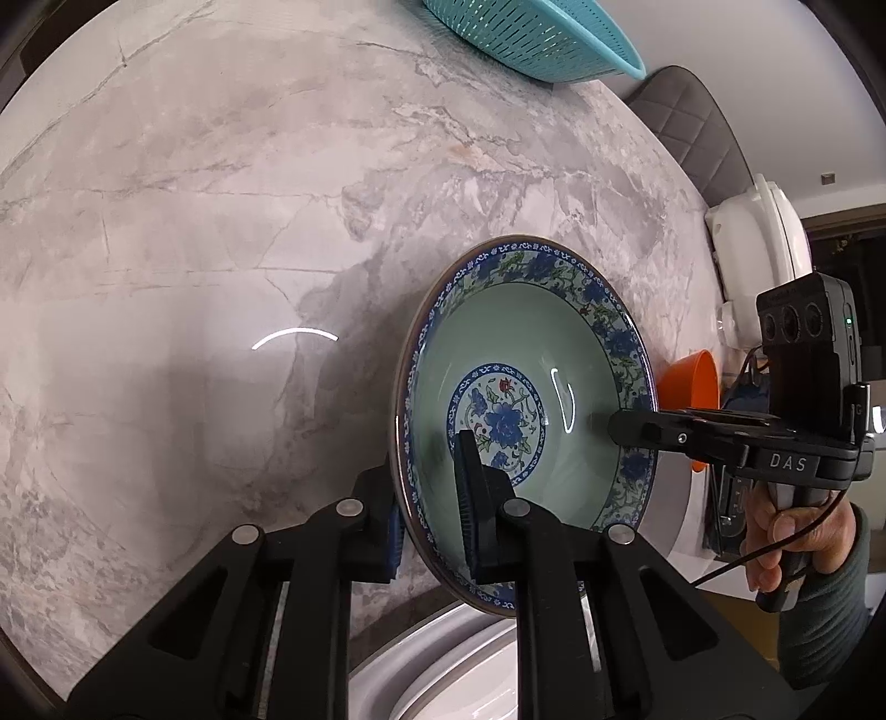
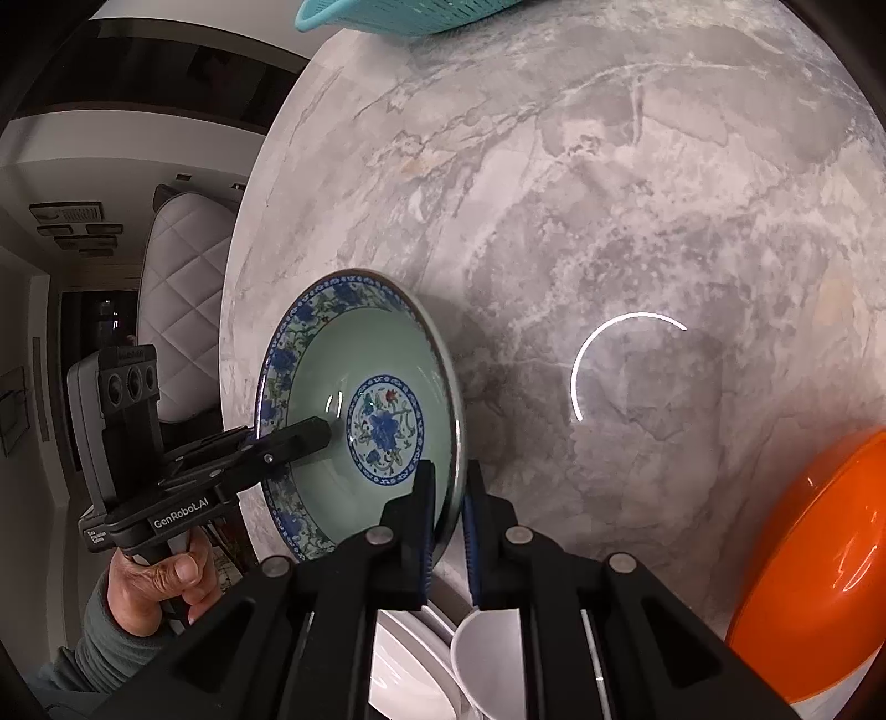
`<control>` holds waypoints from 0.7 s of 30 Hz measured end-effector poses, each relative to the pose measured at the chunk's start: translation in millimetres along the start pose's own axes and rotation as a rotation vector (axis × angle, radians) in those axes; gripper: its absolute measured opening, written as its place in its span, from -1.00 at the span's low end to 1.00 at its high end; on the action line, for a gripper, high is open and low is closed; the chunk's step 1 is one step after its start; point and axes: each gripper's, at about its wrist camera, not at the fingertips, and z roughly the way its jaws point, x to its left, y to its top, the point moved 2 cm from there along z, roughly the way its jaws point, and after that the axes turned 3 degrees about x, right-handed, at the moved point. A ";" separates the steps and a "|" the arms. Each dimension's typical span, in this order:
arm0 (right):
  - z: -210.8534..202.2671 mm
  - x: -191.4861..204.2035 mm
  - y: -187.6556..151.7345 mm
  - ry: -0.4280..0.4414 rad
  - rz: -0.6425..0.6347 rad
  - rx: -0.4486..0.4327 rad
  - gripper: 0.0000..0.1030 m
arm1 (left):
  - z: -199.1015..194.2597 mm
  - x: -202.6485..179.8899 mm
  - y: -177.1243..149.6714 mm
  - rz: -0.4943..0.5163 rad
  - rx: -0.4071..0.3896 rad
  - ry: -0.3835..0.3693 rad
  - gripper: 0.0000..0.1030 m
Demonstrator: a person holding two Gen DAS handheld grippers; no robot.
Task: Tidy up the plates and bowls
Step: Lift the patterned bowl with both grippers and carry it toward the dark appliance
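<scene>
Floral bowl (image 1: 531, 399) tilted over marble table (image 1: 194, 221) — left gripper (image 1: 429, 498) and right gripper (image 2: 448, 498) both clamped on opposite rim edges; orange bowl (image 2: 819, 581) beside it.

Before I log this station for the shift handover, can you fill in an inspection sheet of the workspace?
Surface: grey marble table, bare in the middle.
Job's things: floral bowl gripped at opposite rims; white dishes below it.
Clutter: orange bowl, teal colander, white appliance.
Grippers: left tongs and right tongs both shut on the floral bowl.
Cables: black cable by the right hand.
Surroundings: quilted chair.
</scene>
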 end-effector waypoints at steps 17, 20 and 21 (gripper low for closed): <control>-54.6 19.4 -26.1 -0.007 -0.023 -0.139 -0.78 | -64.3 -44.8 -17.6 0.104 -0.082 -0.018 -0.73; -74.6 23.8 -42.0 -0.010 -0.021 -0.185 -0.78 | -78.5 -66.1 -25.7 0.153 -0.093 -0.034 -0.73; -81.6 25.0 -49.5 -0.012 -0.018 -0.202 -0.78 | -82.7 -73.8 -29.2 0.170 -0.095 -0.041 -0.73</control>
